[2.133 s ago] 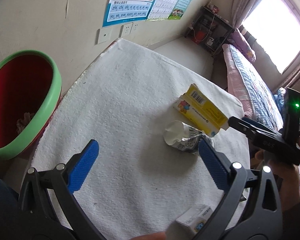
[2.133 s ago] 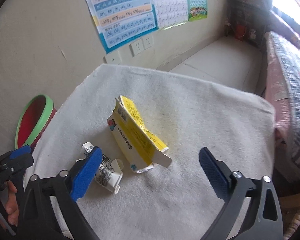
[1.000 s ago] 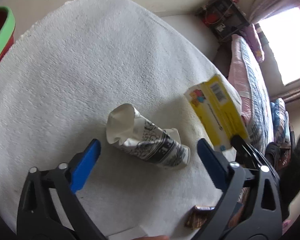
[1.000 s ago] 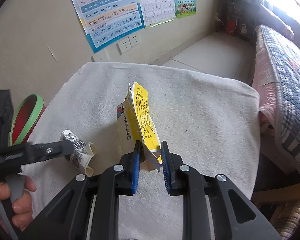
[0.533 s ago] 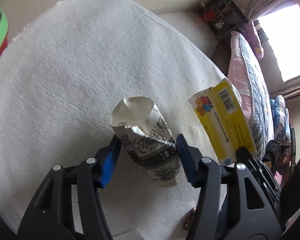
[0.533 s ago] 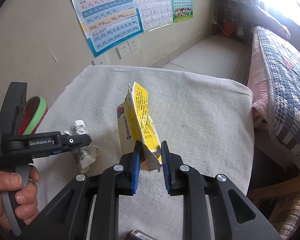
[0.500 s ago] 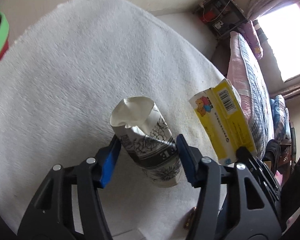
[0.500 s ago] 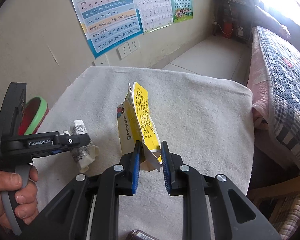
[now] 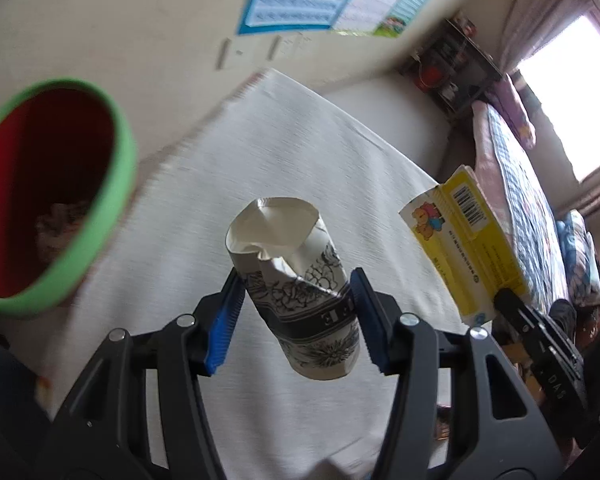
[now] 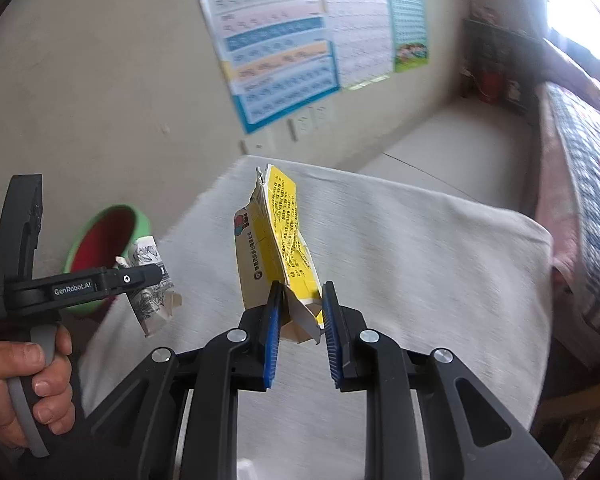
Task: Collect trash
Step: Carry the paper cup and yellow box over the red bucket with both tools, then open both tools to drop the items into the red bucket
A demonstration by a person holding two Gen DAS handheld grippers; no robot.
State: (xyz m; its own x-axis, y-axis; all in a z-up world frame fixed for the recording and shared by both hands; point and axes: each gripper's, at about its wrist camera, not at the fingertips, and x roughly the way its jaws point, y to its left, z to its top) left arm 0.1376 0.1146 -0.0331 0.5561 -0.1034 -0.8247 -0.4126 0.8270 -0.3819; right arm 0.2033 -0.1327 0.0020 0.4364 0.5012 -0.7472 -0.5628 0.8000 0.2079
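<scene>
My left gripper [image 9: 296, 300] is shut on a crushed paper cup [image 9: 300, 292] with black flower print and holds it above the white-clothed table [image 9: 300, 152]. The cup also shows in the right wrist view [image 10: 150, 284]. My right gripper [image 10: 300, 312] is shut on a torn yellow carton [image 10: 278, 240], lifted off the table; the carton shows at the right of the left wrist view [image 9: 468, 240]. A red bin with a green rim [image 9: 116, 184] stands left of the table, with some trash inside; it also shows in the right wrist view [image 10: 104, 240].
Wall posters [image 10: 276, 44] and sockets [image 10: 304, 124] are behind the table. A bed with a checked quilt [image 10: 580, 168] runs along the right. A small white box lies at the near table edge [image 9: 340, 468]. A dark shelf [image 9: 452, 64] stands by the window.
Both grippers have lifted their loads off the table and swung left toward the bin; the bin fills more of the left wrist view.
</scene>
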